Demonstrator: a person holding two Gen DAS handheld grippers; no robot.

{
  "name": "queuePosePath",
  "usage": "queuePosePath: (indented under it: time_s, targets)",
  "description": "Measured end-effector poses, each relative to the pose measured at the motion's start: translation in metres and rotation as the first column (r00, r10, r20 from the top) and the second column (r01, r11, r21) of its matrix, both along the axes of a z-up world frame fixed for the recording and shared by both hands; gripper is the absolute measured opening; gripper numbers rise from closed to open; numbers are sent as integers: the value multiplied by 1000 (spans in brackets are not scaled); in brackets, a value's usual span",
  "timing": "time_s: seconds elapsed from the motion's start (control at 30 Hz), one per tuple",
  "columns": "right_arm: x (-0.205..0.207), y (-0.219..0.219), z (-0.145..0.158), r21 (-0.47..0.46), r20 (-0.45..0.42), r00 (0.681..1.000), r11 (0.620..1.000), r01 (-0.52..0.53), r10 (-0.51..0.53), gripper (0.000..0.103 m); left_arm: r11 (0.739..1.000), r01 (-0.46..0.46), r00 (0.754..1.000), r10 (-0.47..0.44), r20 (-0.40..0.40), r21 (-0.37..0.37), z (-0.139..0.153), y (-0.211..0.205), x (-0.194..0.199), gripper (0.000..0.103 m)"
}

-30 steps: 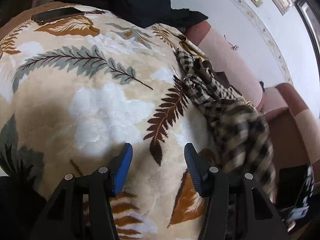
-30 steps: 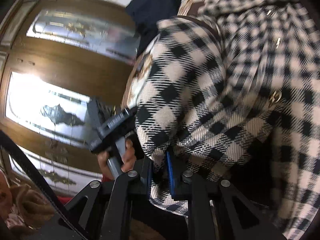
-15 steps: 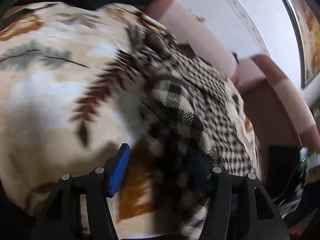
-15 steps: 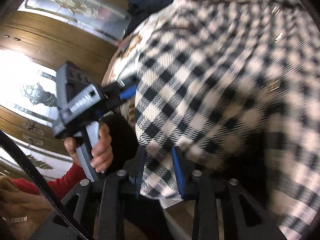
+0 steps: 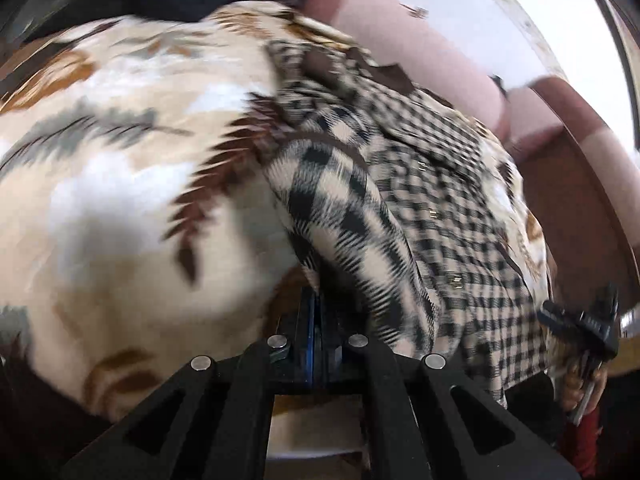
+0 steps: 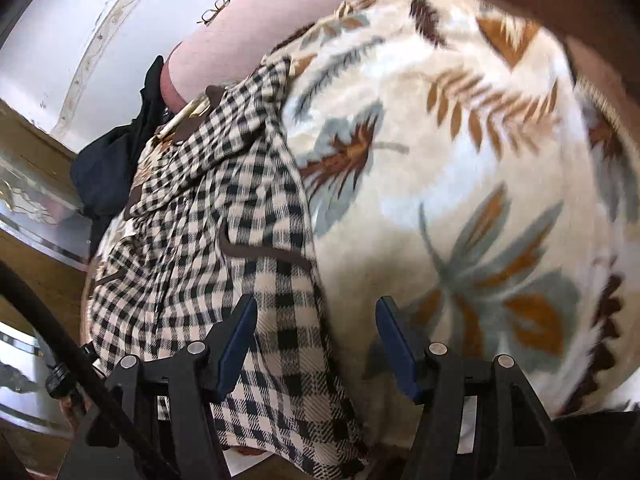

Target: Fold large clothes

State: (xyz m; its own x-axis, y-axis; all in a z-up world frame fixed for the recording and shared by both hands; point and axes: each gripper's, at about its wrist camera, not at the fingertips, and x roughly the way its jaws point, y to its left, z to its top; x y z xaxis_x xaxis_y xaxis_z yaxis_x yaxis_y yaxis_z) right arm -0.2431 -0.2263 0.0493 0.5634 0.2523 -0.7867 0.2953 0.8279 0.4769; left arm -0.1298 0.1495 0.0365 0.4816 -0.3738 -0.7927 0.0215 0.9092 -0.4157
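We've got the checked coat point(image 5: 432, 184) lying on the leaf-print blanket point(image 5: 120, 184), spread along its edge nearest the pink sofa back point(image 5: 420, 48), w/ one big-check fold draped toward us. Left gripper point(image 5: 316, 320): jaws together. They've just snapped shut, blue pads meeting right at the hem of that fold; the blur keeps us from telling whether cloth is actually pinched btwn them. Right gripper point(image 6: 316, 344): jaws apart, having just been opening, nothing clamped. Its left pad hangs over the coat's big-check flap point(image 6: 280, 300), its right pad over bare blanket point(image 6: 460, 160). In the left wrist view we also see that right gripper point(image 5: 580, 328) at the coat's far lower corner, held by a hand w/ a red sleeve point(image 5: 584, 440). A dark garment point(image 6: 108, 168) sits beyond the coat's collar, and a pair of glasses point(image 6: 214, 10) rests on the sofa back.
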Motion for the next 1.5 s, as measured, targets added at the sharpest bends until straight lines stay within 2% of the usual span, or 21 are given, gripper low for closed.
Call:
queuePosePath:
  time_s: [0.07, 0.17, 0.23, 0.3, 0.33, 0.37, 0.4, 0.47, 0.63, 0.83, 0.93, 1.0, 1.03, 1.07, 1.2, 1.27, 1.37, 1.4, 1.43, 1.47, 1.5]
  targets:
    - [9, 10, -14, 11, -11, 999, 999, -31, 31, 66, 997, -46, 999, 46, -5, 55, 0, 12, -5, 2]
    - [11, 38, -23, 6, -27, 987, 987, -158, 158, 42, 996, -75, 997, 76, -12, 49, 4, 24, -11, 2]
    - [8, 75, -22, -86, -23, 964, 960, -267, 266, 42, 995, -83, 996, 84, -6, 45, 7, 26, -15, 3]
    - [1, 100, -17, -145, -10, 937, 927, -346, 348, 43, 996, -81, 997, 81, 1, 44, 9, 24, -16, 11]
    - [-1, 103, -17, -148, -2, 932, 921, -359, 363, 45, 996, -79, 997, 79, 3, 47, 9, 21, -16, 25]
    - [-4, 103, -16, -153, 4, 932, 921, -358, 363, 50, 996, -76, 997, 76, 8, 50, 9, 17, -16, 44]
    - [-7, 100, -16, -155, 3, 934, 923, -351, 356, 56, 996, -72, 997, 71, 22, 54, 9, 13, -16, 49]
    - [-11, 95, -17, -148, 4, 940, 930, -336, 340, 58, 996, -56, 998, 54, 29, 74, 7, 3, -14, 51]
    - [-16, 60, -29, -33, 7, 978, 977, -210, 210, 58, 996, 17, 1000, -16, -14, 85, -12, -23, -5, 52]
    - [-17, 51, -34, 26, 5, 984, 984, -176, 176, 58, 993, 46, 999, -49, 20, 111, -22, -41, 1, 65]
    - [-12, 60, -34, 3, -2, 983, 983, -185, 185, 60, 985, 55, 998, -58, 16, 166, -21, -51, 4, 64]
    - [-7, 67, -33, -12, -5, 983, 982, -186, 186, 60, 977, 77, 997, -80, 7, 199, -20, -56, 4, 51]
    - [-5, 69, -33, -17, -8, 983, 983, -184, 183, 60, 975, 84, 996, -87, 5, 205, -19, -57, 3, 40]
    - [-5, 70, -32, -22, -11, 983, 983, -182, 181, 60, 974, 87, 996, -90, 5, 210, -18, -58, 1, 37]
    - [-4, 80, -30, -66, -27, 983, 981, -182, 181, 60, 976, 83, 996, -86, 8, 203, -20, -62, -5, 40]
    - [-6, 83, -30, -76, -31, 984, 982, -175, 173, 58, 978, 83, 996, -87, 18, 192, -22, -66, -11, 51]
    - [-8, 86, -31, -85, -37, 987, 983, -160, 158, 52, 978, 120, 992, -124, 14, 173, -25, -77, -21, 54]
    - [-8, 85, -31, -87, -39, 987, 984, -156, 153, 47, 972, 134, 990, -140, 17, 192, -25, -81, -24, 50]
    - [-9, 85, -31, -91, -44, 988, 984, -150, 147, 42, 964, 147, 987, -156, 24, 220, -24, -86, -27, 31]
    - [-8, 84, -32, -100, -56, 989, 984, -145, 140, 31, 959, 168, 984, -179, 27, 226, -23, -89, -30, 17]
    - [-9, 83, -32, -113, -74, 989, 984, -139, 131, 21, 963, 179, 982, -188, 25, 203, -20, -88, -32, 15]
